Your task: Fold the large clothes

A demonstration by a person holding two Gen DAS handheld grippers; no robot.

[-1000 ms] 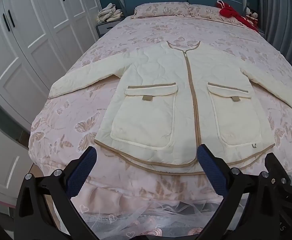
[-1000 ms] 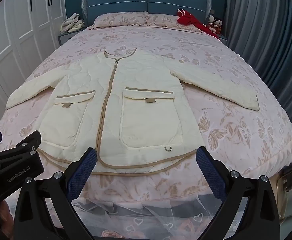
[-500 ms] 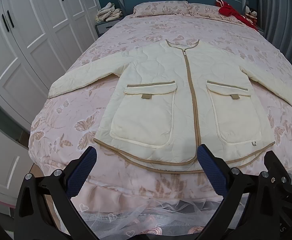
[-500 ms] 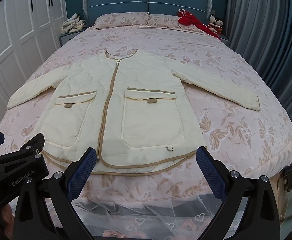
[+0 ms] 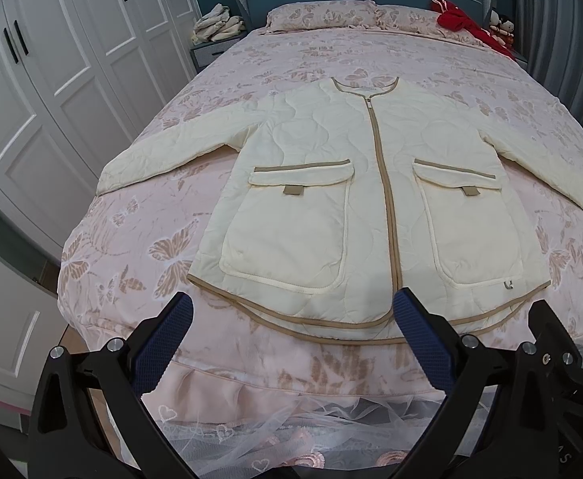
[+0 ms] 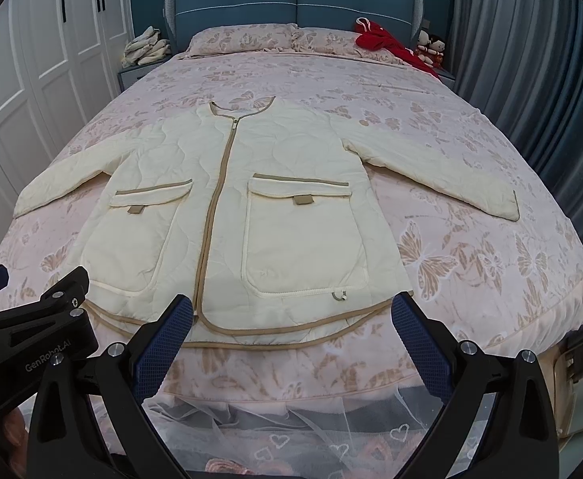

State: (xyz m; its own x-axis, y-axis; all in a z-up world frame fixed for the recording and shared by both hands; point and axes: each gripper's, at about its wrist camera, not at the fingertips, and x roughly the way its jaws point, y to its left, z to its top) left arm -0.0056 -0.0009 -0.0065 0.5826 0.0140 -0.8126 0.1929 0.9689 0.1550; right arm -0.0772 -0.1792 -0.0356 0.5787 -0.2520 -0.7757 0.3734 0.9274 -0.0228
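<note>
A cream quilted zip-front jacket with tan trim and two large patch pockets [image 5: 371,207] lies spread flat, front up and zipped, on a bed covered in a pink butterfly-print quilt [image 5: 139,247], directly ahead of both grippers. The left gripper [image 5: 291,339] hangs just short of the hem, its blue-padded fingers spread wide and holding nothing; the hem's left half and the foot of the zip sit between and beyond its fingers. The right gripper [image 6: 291,339] is likewise spread and empty, lined up with the hem's right half, the zip just inside its left finger. The left gripper's black frame shows at the right gripper's near left. Both sleeves reach outward and away, one to each side, cuffs near the quilt's edges.

No fold appears begun. The likely risks lie in the first pinch: the padded hem is doubled, a tan-edged back layer peeping below the front, so a shallow bite could catch only the top layer and let the jacket peel open. A deep bite could snag the quilt or the white heart-embroidered lace skirt [image 6: 291,431] below the gripper. An uneven lift by the two grippers would skew the fold, and the outstretched sleeves could drag and bunch.
</note>
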